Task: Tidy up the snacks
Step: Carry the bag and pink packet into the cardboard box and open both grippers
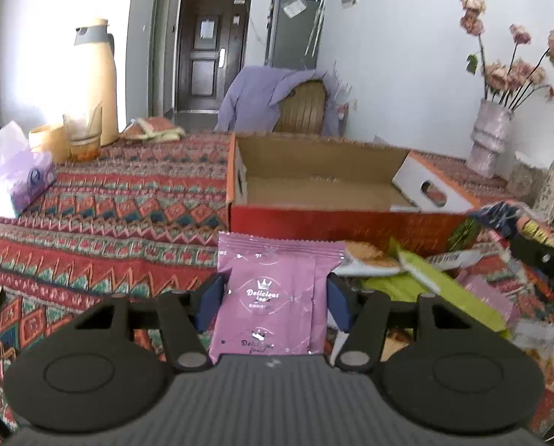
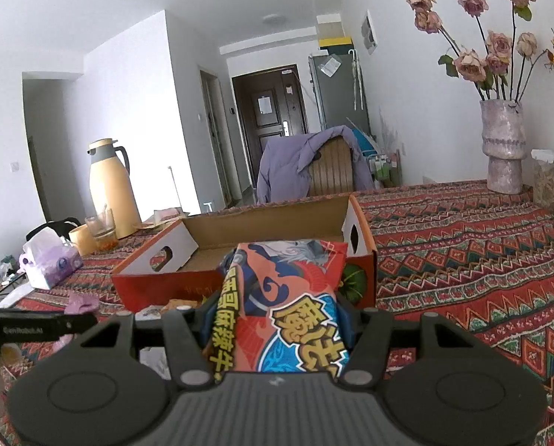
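My left gripper (image 1: 275,297) is shut on a pink snack packet (image 1: 277,278), held upright just in front of the open red cardboard box (image 1: 314,223). My right gripper (image 2: 277,319) is shut on a red-and-blue snack bag (image 2: 292,297) with yellow lettering, held before the same box (image 2: 165,286); the bag also shows at the right of the left wrist view (image 1: 515,219). The box looks empty inside. Several loose snacks, among them a green packet (image 1: 437,286), lie on the patterned cloth in front of the box.
A yellow thermos (image 1: 96,78), a glass (image 1: 81,133) and a tissue box (image 1: 20,178) stand at the left. A vase of dried roses (image 2: 503,145) stands at the back right. A chair draped with a purple jacket (image 2: 306,163) is behind the table.
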The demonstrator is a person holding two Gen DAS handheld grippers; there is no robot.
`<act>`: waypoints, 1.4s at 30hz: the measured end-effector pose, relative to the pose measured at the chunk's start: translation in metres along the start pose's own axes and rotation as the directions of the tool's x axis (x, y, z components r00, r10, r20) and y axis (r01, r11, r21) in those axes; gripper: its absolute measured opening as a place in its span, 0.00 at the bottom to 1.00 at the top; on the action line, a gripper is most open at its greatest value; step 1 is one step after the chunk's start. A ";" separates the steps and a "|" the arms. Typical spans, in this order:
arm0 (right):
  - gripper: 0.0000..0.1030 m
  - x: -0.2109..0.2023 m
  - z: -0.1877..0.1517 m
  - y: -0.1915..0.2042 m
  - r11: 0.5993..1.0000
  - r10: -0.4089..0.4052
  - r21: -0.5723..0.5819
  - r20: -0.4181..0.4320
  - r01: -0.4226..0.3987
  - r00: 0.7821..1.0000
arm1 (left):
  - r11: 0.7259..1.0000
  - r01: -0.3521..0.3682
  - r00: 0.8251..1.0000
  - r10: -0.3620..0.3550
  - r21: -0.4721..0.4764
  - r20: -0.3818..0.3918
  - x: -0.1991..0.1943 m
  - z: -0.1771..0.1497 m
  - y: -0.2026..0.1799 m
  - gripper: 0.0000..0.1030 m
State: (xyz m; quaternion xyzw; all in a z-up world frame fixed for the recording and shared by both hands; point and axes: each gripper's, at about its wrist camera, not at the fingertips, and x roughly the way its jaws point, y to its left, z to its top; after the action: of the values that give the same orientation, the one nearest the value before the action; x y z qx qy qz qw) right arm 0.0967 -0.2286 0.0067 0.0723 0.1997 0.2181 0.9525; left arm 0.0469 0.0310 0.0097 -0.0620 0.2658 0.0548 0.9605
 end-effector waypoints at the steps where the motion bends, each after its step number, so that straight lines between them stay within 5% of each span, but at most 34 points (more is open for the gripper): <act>1: 0.56 0.000 0.001 0.001 1.000 0.001 -0.002 0.003 -0.001 1.000 | 1.000 0.005 1.000 -0.005 0.002 0.009 -0.002 0.003 -0.002 0.58; 24: 0.56 0.041 0.067 0.012 0.994 -0.020 -0.100 0.114 0.031 0.993 | 0.998 0.051 0.988 -0.057 0.040 0.142 0.024 0.084 -0.048 0.58; 31: 0.56 0.086 0.083 0.011 0.995 -0.040 -0.091 0.061 0.045 0.997 | 0.998 0.028 0.993 -0.034 0.049 0.116 0.058 0.105 -0.060 0.58; 42: 0.56 0.170 0.079 0.003 0.997 -0.077 -0.032 -0.119 0.074 0.990 | 0.999 -0.054 0.998 0.054 0.009 -0.030 0.133 0.109 -0.048 0.58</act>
State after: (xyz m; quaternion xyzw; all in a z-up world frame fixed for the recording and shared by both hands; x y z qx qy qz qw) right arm 0.2687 -0.1546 0.0202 0.0384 0.2564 0.1886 0.9472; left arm 0.2222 0.0093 0.0377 -0.0517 0.2819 0.0785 0.9548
